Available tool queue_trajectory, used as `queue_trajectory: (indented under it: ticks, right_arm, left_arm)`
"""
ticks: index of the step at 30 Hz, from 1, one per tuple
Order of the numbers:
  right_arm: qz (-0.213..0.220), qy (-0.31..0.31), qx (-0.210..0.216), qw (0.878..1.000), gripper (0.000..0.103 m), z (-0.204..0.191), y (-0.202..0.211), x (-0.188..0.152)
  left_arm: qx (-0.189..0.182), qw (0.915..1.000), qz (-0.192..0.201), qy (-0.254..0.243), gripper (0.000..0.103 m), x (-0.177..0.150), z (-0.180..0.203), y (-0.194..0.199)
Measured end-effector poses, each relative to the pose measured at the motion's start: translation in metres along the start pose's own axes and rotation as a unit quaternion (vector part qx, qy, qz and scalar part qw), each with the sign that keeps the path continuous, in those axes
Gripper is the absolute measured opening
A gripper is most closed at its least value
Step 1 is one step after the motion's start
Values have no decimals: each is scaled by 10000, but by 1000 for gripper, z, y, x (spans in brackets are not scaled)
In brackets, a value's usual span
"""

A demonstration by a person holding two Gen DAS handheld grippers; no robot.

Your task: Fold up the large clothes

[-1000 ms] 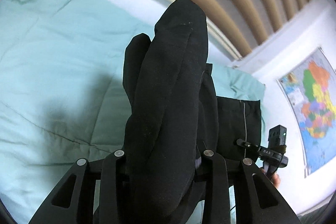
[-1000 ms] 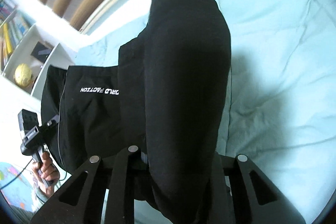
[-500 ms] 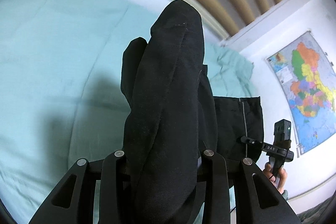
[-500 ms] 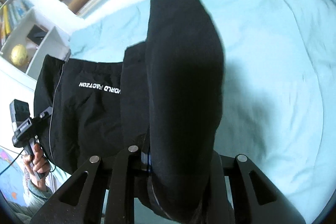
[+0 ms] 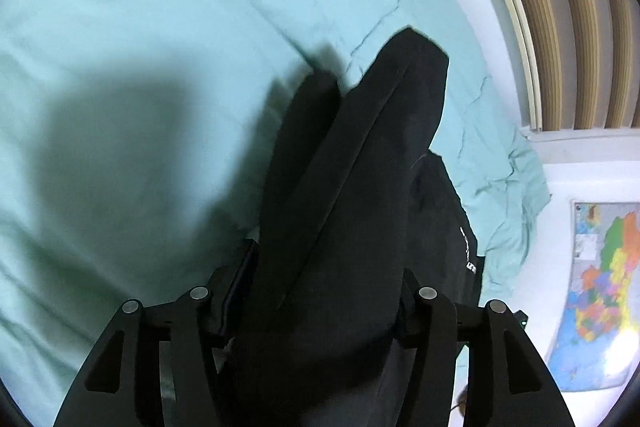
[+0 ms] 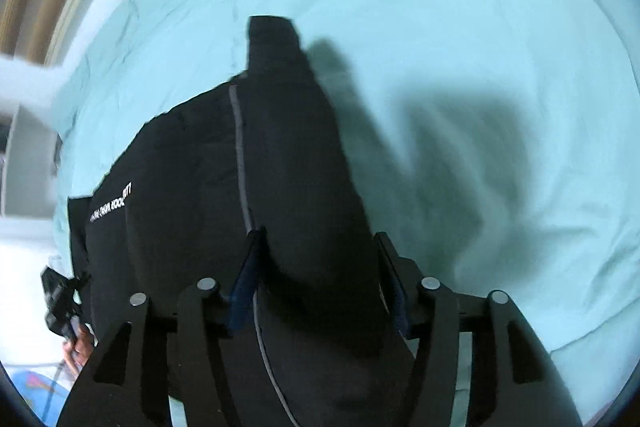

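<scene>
The left hand-held gripper (image 5: 316,291) is pinching a bunched fold of the black garment (image 5: 360,163), which is hanging over the pale green bedsheet (image 5: 160,7). The right hand-held gripper (image 6: 316,287) is pinching another fold of the garment (image 6: 288,155), its white lettering (image 6: 110,205) showing at the side. A map (image 5: 600,287) is hanging on the wall

Matte black angular two-finger left gripper (image 5: 320,291) and right gripper (image 6: 318,267), each bearing round silver screws (image 5: 199,293); the right has blue-edged pads (image 6: 244,283).
</scene>
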State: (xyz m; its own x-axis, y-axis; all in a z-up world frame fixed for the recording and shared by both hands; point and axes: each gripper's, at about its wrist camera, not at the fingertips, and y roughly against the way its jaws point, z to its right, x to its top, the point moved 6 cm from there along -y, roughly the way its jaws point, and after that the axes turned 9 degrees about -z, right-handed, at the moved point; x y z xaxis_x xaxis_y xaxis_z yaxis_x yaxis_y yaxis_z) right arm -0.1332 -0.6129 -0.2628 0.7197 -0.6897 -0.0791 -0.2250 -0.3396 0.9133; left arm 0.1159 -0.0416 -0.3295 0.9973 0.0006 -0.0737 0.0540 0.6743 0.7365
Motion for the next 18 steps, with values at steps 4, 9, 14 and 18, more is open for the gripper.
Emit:
queue_trajectory:
  ticks: [4,9,14,18]
  right_arm:
    - [284,10,80,9996,59,5,34,-12]
    - [659,693,-524,9940,63,-28,71,-42]
    - [643,1592,-1240,9773,68,-92,28,-85]
    - [358,1795,-1790,9667,68,-97,-32,-97]
  left_arm:
    - [422,9976,481,-255,59,-5,18,46]
    - [761,9872,995,-985,60,-29,62,94]
    - [1148,9804,691,-1447,61,-58,100,50]
    - [2249,9615,439,-1517,61,-61,79,-8]
